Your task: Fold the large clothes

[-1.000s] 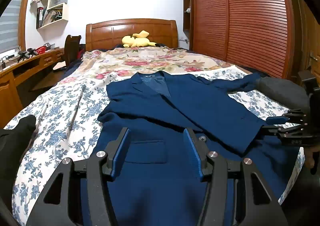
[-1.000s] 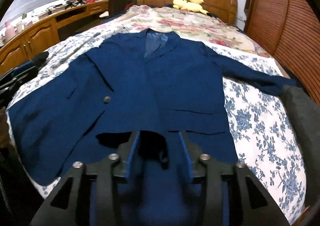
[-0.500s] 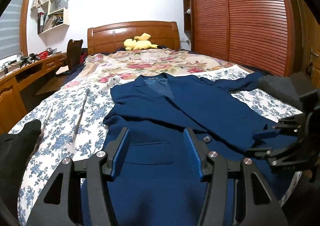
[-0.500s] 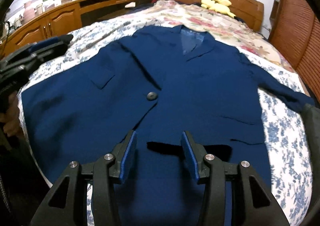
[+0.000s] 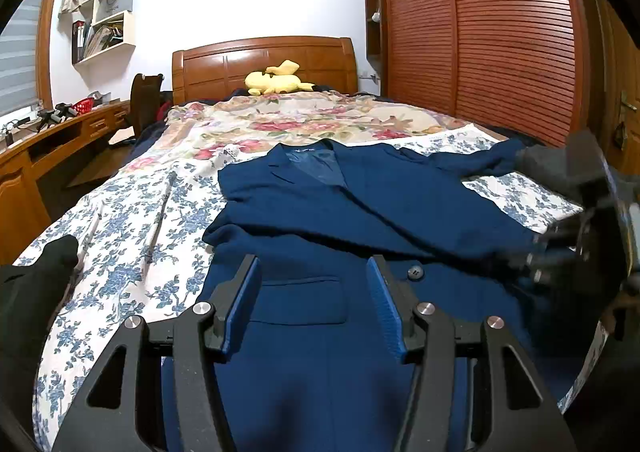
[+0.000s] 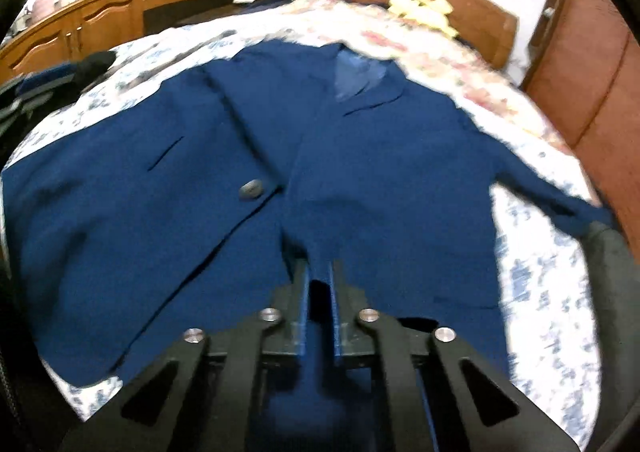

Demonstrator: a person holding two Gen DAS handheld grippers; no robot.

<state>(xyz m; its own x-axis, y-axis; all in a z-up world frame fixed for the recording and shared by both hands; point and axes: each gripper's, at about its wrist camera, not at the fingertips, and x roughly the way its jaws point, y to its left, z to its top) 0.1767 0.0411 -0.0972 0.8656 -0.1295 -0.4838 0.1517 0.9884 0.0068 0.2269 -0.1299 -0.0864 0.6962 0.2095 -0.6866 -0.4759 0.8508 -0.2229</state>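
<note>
A navy blue suit jacket (image 5: 360,219) lies face up on the bed, collar toward the headboard; it also fills the right wrist view (image 6: 320,155). My left gripper (image 5: 314,272) is open above the jacket's lower front, near its pocket flap, holding nothing. My right gripper (image 6: 320,272) has its jaws nearly closed on a ridge of the jacket's lower front cloth. It shows blurred in the left wrist view (image 5: 560,252) at the right edge. One sleeve (image 6: 552,203) stretches to the right.
The bed has a blue floral sheet (image 5: 132,219) and a flowered quilt (image 5: 288,119). A yellow plush toy (image 5: 276,79) sits by the headboard. A wooden desk (image 5: 52,147) runs along the left, a slatted wardrobe (image 5: 492,35) on the right. A grey cushion (image 6: 612,264) lies at the right.
My right gripper has moved forward and down onto the jacket's lower front and closed from open onto the cloth. My left gripper stayed open, almost still.
</note>
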